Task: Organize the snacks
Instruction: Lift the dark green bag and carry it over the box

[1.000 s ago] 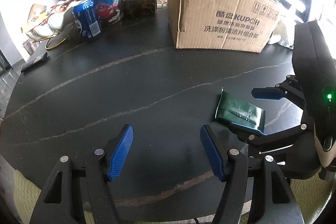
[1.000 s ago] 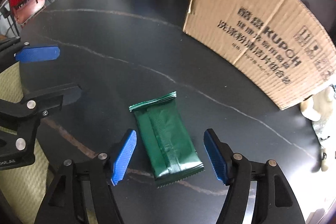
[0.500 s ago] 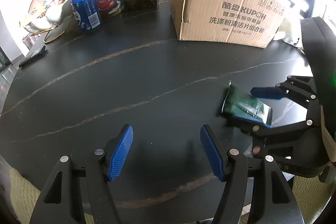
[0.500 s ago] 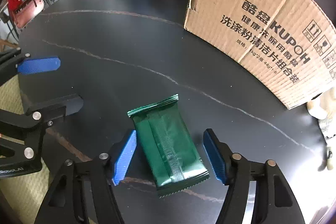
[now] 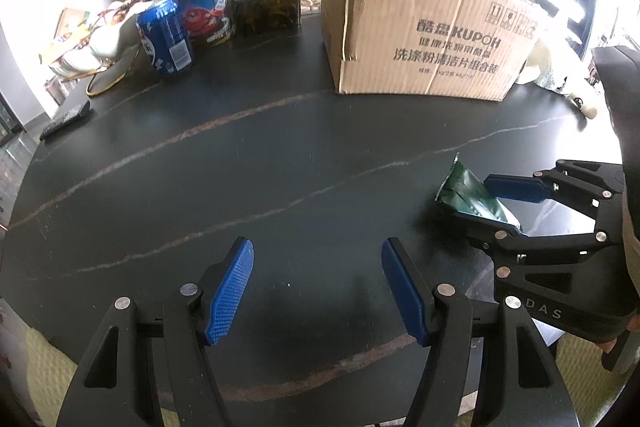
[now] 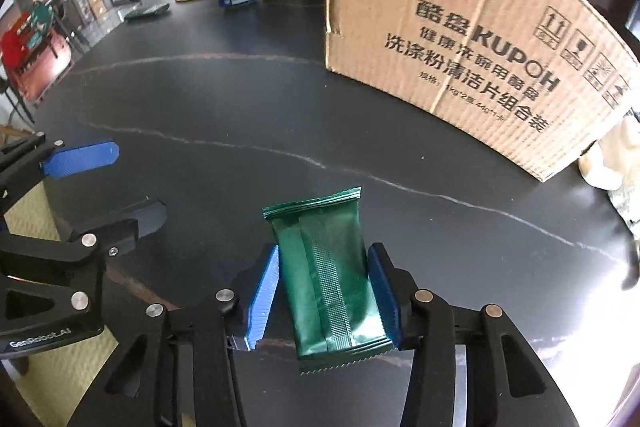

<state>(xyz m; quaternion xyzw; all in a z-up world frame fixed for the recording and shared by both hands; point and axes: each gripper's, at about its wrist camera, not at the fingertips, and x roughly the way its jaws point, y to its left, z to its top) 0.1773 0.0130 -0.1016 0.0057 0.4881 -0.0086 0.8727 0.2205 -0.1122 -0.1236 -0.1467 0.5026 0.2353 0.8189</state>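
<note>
Left tool (image 5: 316, 287) spread over bare black table (image 5: 240, 167), right tool (image 6: 324, 291) just closed, pinching the green snack packet (image 6: 324, 267), packet seemingly tilted off the table, cardboard box (image 6: 460, 39) beyond it

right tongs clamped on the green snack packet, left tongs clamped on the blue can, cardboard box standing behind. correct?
Not quite. The left tongs hold nothing: their jaws stand open over bare table, and the blue can stands far off at the table's back, as the left wrist view shows. The rest holds: the right tongs have just closed on the green snack packet, with the cardboard box behind.
</note>
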